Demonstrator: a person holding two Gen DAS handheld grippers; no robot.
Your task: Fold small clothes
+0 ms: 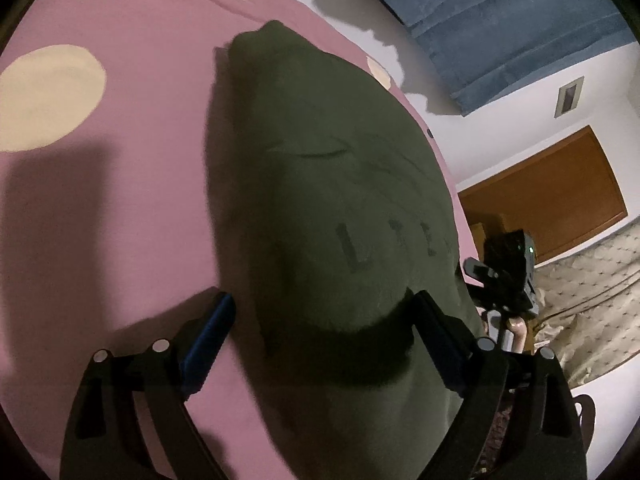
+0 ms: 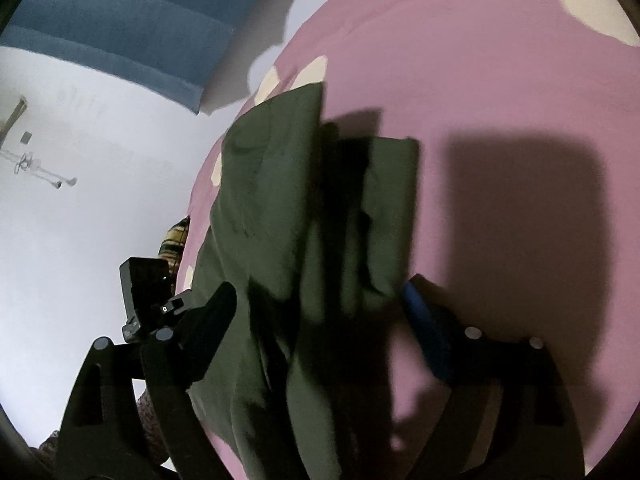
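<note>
A dark olive-green garment (image 1: 332, 208) with faint dark letters lies on a pink sheet with cream dots (image 1: 120, 208). My left gripper (image 1: 324, 316) is open, its jaws wide apart over the garment's near edge. In the right wrist view the same garment (image 2: 280, 208) lies in folds and creases. My right gripper (image 2: 320, 300) is open, its jaws spread to either side of the cloth's near end. The other gripper shows as a black device at the right edge of the left view (image 1: 508, 272) and at the left in the right view (image 2: 148, 292).
The pink sheet (image 2: 480, 80) ends at an edge beside a white wall (image 2: 80, 220). A blue curtain (image 1: 500, 20) hangs above. A wooden door (image 1: 560, 200) and a beige patterned mattress (image 1: 592, 300) stand at the right.
</note>
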